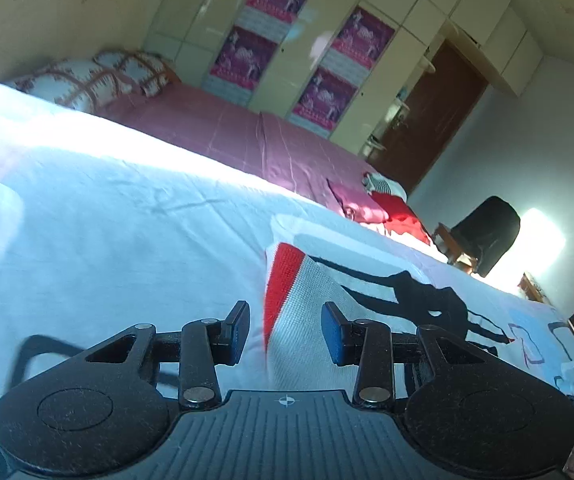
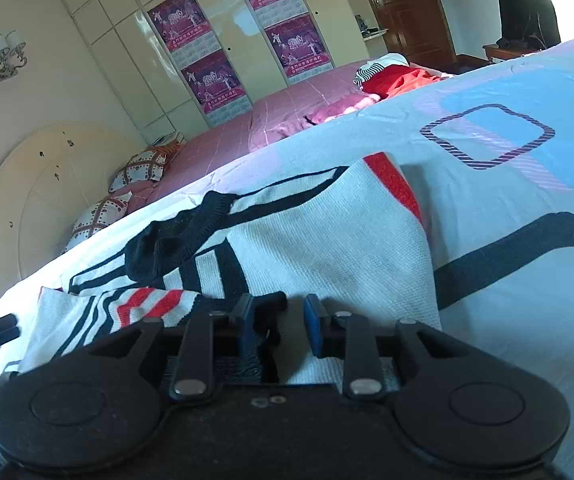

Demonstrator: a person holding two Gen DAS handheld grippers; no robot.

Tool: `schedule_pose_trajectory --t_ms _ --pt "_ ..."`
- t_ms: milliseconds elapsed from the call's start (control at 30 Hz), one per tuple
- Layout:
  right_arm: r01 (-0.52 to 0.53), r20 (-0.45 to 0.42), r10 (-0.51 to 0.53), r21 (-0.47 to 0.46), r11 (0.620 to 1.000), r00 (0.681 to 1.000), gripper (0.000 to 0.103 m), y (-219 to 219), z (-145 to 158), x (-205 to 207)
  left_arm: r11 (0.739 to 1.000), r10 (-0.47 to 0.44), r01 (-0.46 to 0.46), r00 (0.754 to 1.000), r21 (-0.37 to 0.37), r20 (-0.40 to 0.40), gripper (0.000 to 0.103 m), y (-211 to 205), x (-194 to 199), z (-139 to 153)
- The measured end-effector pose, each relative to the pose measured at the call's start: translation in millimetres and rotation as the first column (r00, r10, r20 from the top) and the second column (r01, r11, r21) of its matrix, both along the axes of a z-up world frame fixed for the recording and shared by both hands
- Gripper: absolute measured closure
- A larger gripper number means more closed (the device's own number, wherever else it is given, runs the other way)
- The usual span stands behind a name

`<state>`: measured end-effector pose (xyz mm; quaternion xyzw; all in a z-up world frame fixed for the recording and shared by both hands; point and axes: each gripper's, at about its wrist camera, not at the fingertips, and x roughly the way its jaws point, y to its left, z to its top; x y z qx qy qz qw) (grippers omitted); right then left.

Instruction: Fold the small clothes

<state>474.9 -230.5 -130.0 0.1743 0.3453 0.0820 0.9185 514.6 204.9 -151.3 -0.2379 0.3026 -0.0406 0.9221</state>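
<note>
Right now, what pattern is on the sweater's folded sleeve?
Red, black and white stripes on the sleeve of the sweater; clearest in the right wrist view.

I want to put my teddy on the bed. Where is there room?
The pale sheet left of the striped sweater is bare up to the pink cover. The patterned sheet right of the sweater is bare too. It is crowded around the sweater and by the red clothes pile.

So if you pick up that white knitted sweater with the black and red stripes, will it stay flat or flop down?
The white knitted sweater with black and red stripes would probably flop: it already lies creased and bunched on the bed. Its knit looks thick, so it likely sags somewhat under its own weight. The rough weave probably won't slip easily.
</note>
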Motion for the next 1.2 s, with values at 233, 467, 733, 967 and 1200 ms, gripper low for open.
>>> schedule_pose_trajectory --t_ms 233,467,733,967,1200 --pt "-0.042 0.005 0.042 -0.005 0.999 0.999 0.073 9 -1 5 0.993 -0.027 0.021 0.999 -0.115 -0.044 0.065 4 55 -32" --pt "-0.082 0.038 0.083 -0.041 0.996 0.996 0.096 13 -1 5 0.976 -0.005 0.015 0.999 -0.219 0.045 0.094 20 49 -35" --pt "-0.093 0.061 0.103 -0.143 0.985 0.993 0.096 23 -8 13 0.986 0.087 -0.090 0.996 -0.141 -0.027 0.092 30 59 -52" --pt "-0.054 0.111 0.068 -0.122 0.991 0.992 0.083 13 14 -4 0.992 0.117 -0.119 0.992 0.036 0.046 0.090 2 3 -5" --pt "-0.165 0.125 0.183 -0.141 0.976 0.975 0.085 45 18 -18 0.990 -0.013 -0.002 0.995 0.138 0.104 0.090 -74 -60 25"
